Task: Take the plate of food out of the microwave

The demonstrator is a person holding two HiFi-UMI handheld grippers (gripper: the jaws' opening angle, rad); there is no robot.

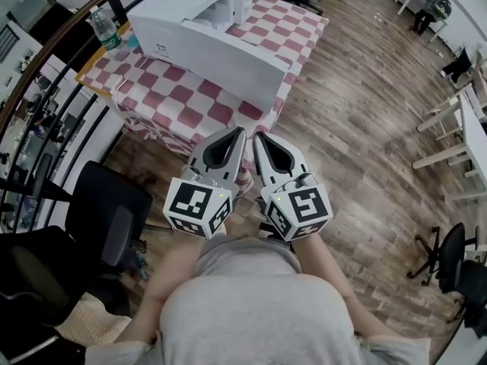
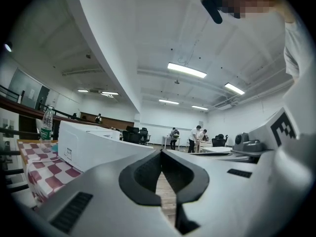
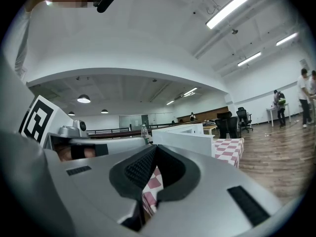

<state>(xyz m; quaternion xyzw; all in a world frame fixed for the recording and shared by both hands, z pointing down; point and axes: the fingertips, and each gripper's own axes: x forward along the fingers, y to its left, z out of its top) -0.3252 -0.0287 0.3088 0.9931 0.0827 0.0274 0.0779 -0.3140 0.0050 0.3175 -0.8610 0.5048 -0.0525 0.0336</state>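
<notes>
**Both tongs shut, facing the table**

My left gripper [image 1: 237,135] and right gripper [image 1: 260,139] sit side by side near me, each with its jaws closed tight on nothing. Beyond them the table [image 1: 183,97] wears a red-and-white checked cloth. The white microwave [image 1: 205,40] stands on it, with a water bottle [image 1: 105,27] at the far left corner. I cannot see the plate. A wood-plank floor [image 1: 365,112] spreads to the right, and a black chair [image 1: 106,211] stands near left.

I stand in a big open office — swivel chairs [image 1: 106,219], plank floor [image 1: 365,112], long strip lights [image 2: 186,70], people [image 2: 195,138] working beyond.
</notes>
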